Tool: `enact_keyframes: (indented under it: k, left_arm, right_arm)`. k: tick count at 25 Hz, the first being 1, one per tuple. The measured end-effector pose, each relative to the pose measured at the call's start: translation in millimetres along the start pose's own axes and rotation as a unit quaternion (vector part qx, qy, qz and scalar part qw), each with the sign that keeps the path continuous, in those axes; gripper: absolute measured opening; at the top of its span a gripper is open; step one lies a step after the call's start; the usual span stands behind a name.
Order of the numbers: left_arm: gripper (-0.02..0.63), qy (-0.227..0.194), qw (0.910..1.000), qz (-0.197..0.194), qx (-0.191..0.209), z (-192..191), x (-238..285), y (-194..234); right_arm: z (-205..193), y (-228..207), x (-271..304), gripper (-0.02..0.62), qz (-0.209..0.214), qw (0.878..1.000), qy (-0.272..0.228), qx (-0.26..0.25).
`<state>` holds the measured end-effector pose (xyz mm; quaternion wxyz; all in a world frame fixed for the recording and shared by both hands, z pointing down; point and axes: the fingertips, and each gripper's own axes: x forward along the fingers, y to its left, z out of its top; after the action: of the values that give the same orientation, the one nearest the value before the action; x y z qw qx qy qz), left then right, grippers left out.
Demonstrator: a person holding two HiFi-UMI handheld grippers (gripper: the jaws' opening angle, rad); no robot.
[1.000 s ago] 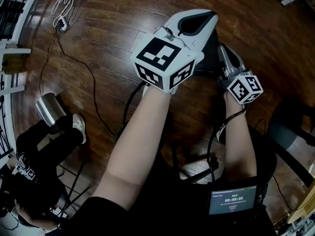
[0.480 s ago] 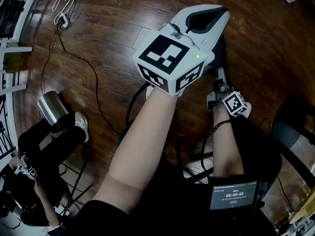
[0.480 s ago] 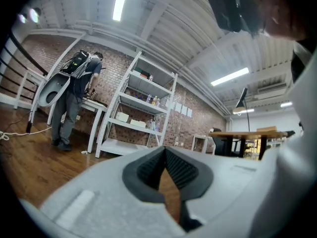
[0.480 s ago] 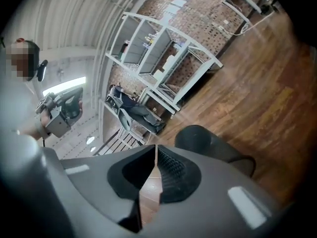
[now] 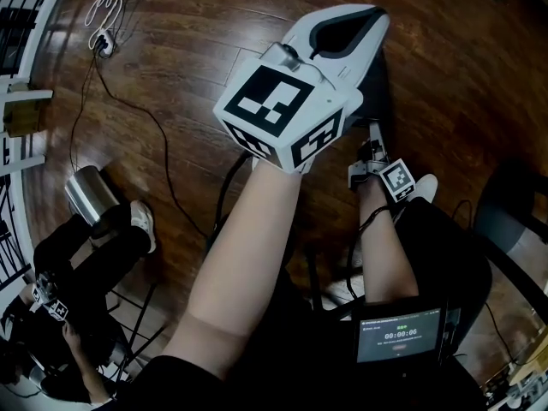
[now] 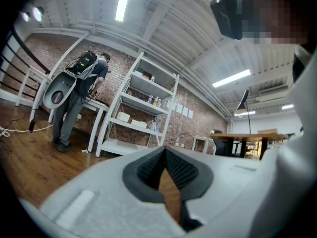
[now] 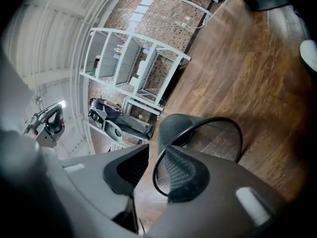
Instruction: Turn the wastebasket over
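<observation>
Black mesh wastebasket (image 7: 173,128) on the wooden floor (image 7: 257,78).

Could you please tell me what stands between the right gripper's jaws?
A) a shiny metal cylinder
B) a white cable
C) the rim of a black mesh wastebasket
C: in the right gripper view, the black mesh wastebasket has its rim in the gap of the right gripper, whose jaws are opening.

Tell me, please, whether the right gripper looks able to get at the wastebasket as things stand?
Probably yes. The right gripper is right at the mesh wastebasket. The basket's rim and wall appear to sit between the jaws, which are opening. Nothing else stands in the way.
</observation>
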<state>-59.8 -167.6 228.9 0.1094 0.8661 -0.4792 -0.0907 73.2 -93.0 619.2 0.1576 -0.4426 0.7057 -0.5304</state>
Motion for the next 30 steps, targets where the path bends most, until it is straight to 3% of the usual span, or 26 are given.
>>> enact_keyframes:
  k: [9, 14, 22, 24, 26, 30]
  left_arm:
    - [0.002, 0.009, 0.9999, 0.002, -0.009, 3.8, -2.7, 0.0]
    - [0.002, 0.014, 0.9999, 0.004, -0.003, 2.3, 3.4, -1.0]
    - [0.002, 0.018, 0.9998, 0.004, 0.005, -1.1, 8.9, -6.5]
    - [0.002, 0.019, 0.9998, 0.003, 0.006, -1.6, 8.6, -6.7]
    - [0.002, 0.019, 0.9998, 0.003, 0.006, -0.9, 7.8, -6.1]
    - [0.002, 0.018, 0.9998, 0.005, 0.005, -0.4, 7.4, -4.8]
  right_arm:
    - [-14.2, -30.4, 12.2, 0.132, -0.024, 0.994, -0.039, 0.104]
    - [-8.3, -27.0, 30.8, 0.132, 0.01, 0.994, -0.04, 0.105]
    - [-6.9, -25.7, 52.9, 0.13, 0.022, 0.991, -0.045, 0.124]
    - [-6.5, -25.8, 56.7, 0.1, 0.023, 0.989, -0.055, 0.134]
    - [-4.6, -26.5, 58.9, 0.028, 0.022, 0.987, -0.067, 0.147]
    - [0.0, -27.1, 60.7, 0.014, 0.026, 0.982, -0.079, 0.169]
